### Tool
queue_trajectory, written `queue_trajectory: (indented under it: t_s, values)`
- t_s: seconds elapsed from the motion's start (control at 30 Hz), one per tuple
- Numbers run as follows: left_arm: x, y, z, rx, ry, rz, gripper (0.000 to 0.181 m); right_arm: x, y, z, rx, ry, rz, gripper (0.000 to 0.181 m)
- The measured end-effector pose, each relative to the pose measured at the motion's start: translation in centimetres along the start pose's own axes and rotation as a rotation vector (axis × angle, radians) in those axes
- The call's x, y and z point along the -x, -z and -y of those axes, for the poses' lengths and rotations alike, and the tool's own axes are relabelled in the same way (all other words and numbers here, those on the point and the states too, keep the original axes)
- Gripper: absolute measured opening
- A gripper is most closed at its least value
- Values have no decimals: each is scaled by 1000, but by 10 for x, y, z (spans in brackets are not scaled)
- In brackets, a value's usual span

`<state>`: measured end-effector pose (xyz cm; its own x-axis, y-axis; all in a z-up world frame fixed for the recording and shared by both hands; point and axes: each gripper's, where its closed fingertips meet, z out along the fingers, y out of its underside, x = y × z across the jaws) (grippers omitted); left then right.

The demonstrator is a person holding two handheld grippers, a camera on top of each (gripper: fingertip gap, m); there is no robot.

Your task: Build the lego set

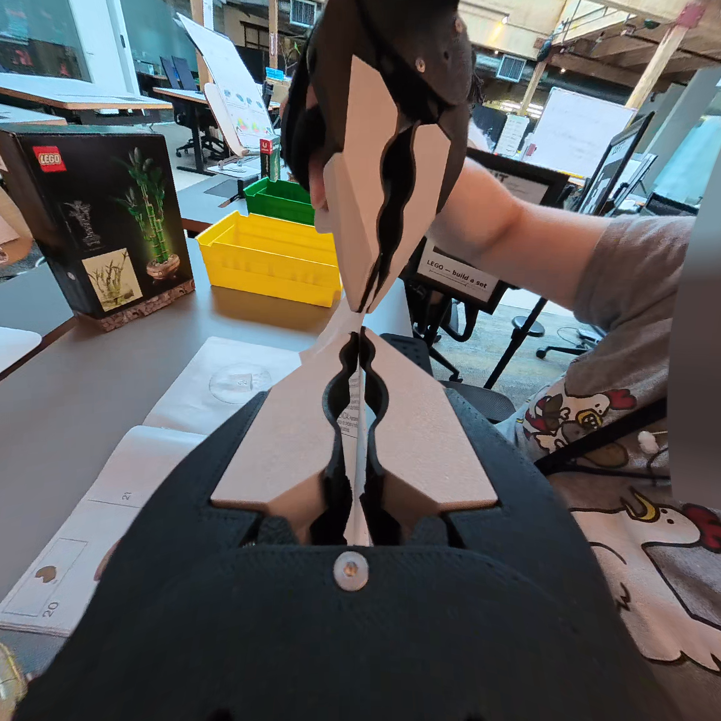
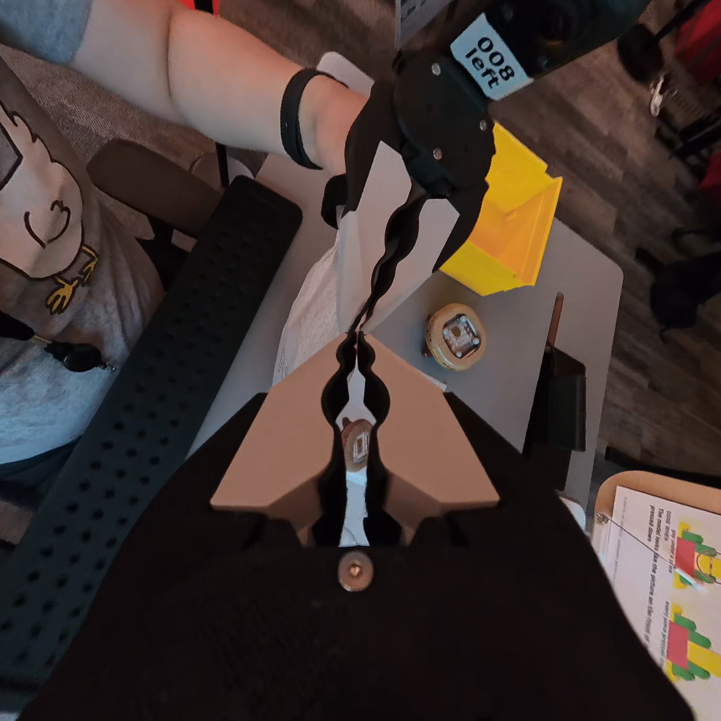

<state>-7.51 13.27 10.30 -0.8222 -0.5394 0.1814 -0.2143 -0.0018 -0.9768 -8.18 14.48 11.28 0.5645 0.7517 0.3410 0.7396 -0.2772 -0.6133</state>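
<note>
In the left wrist view, at far left, the set's black box (image 1: pixel 97 222) stands upright on the grey table (image 1: pixel 97 374); just right of it sits a yellow bin (image 1: pixel 269 261), with a green bin (image 1: pixel 279 199) behind that; nearer the camera, an open instruction booklet (image 1: pixel 101 503) lies flat on the table, partly hidden under the gripper body. At centre, the left gripper (image 1: pixel 359 335) has its two fingers closed on a white paper bag (image 1: pixel 357 448), whose thin edge runs upright between the pads; directly above, tip to tip, the right gripper (image 1: pixel 364 308) comes down from the top of the frame with its fingers pinched shut on the same bag. At right, the person's forearm (image 1: pixel 507 242) and printed grey shirt fill the frame.

In the right wrist view, at left, a black perforated chair arm (image 2: pixel 156 390) runs diagonally; the paper bag (image 2: pixel 312 312) hangs at centre, clamped between both grippers above the table; the right gripper (image 2: pixel 357 337) is closed on its lower corner, and the left gripper (image 2: pixel 361 324) is closed on it just above. To the right, a round tan pot base (image 2: pixel 456 335), partly built, rests on the table near the yellow bin (image 2: pixel 511 234); at far right lies a printed sheet (image 2: pixel 671 593).
</note>
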Motion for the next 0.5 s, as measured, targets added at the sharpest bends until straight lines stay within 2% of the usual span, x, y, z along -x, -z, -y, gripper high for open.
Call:
queue_trajectory:
  t_s: [0.33, 0.4, 0.5]
  values:
    - [-7, 4, -4, -41, 149, -119, 0, 4, -5, 5, -111, 82, -92, 0]
    - [-8, 3, -2, -22, 112, -112, 0, 5, -3, 5, -69, 4, -31, 0]
    - [-4, 0, 2, 41, 60, -35, 0, 1, 3, 2, 111, 3, -10, 3]
